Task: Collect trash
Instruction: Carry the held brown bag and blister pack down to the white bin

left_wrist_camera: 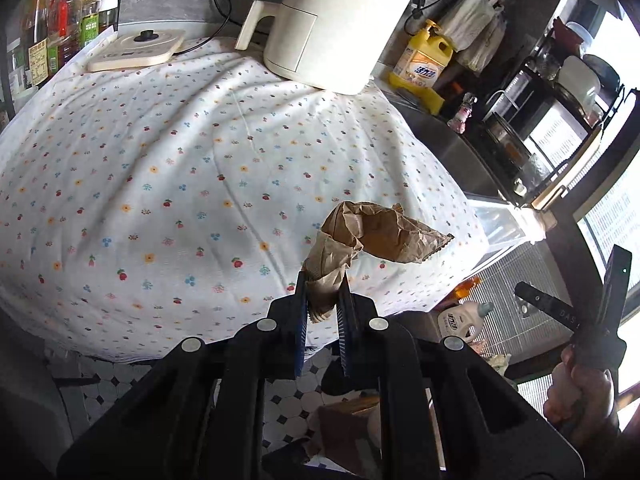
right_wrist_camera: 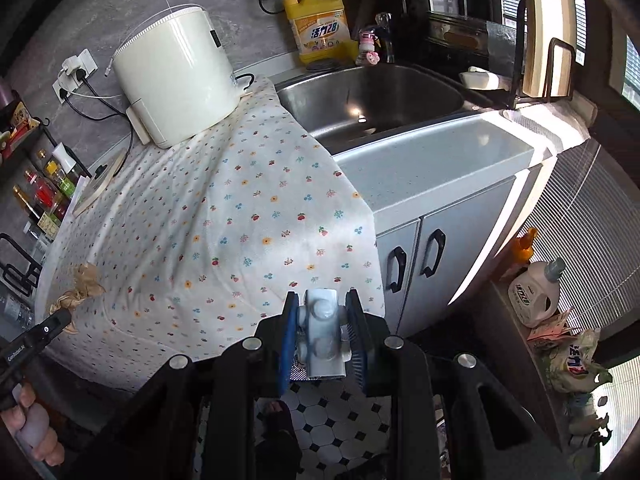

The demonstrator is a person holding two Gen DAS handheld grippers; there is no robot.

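My left gripper is shut on a crumpled brown paper bag, which sticks up and to the right over the front edge of the flowered tablecloth. In the right wrist view the same bag shows at the far left, above the left tool. My right gripper is shut on a pale blue-white blister pack with round bumps, held upright between the blue pads above the cloth's front edge. The right tool and the hand on it appear at the right of the left wrist view.
A cream air fryer and a flat cream scale stand at the back of the cloth. Bottles line the left. A steel sink, yellow detergent and white cabinet doors lie to the right. Tiled floor lies below.
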